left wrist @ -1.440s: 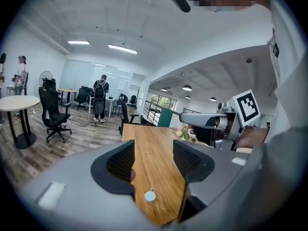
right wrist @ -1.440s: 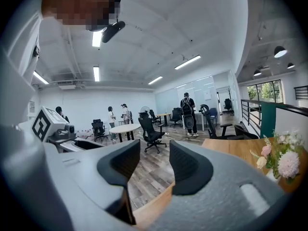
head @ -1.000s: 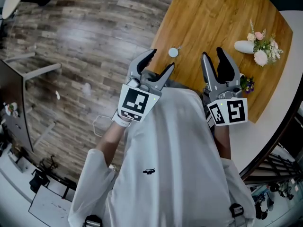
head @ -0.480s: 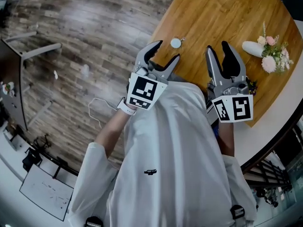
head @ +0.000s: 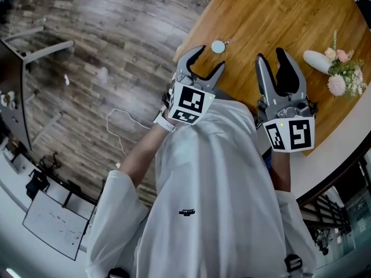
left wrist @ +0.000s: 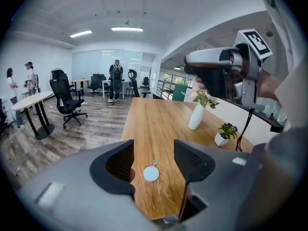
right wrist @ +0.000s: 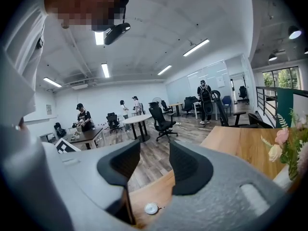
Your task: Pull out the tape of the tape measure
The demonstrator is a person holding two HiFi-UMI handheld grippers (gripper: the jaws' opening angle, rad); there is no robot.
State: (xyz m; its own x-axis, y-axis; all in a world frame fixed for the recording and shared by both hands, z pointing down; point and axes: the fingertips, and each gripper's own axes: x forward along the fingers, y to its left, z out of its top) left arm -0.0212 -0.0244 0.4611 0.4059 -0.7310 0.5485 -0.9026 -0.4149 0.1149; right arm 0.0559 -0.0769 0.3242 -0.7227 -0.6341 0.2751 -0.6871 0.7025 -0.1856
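L gripper [head: 207, 59] hovers over the table's near-left edge, jaws apart, nothing btwn them. Just beyond it the tape measure [head: 218, 47], a small round white case, lies on the wooden table [head: 272, 16], untouched, no tape drawn out. R gripper [head: 271, 55], further right, is also spread & empty. Task looks unstarted: gripping the case & pulling the tape are both left.

Head view looks steeply down on the table [head: 278, 22]; both gripper views look low across it and share the tape measure [left wrist: 151, 173].
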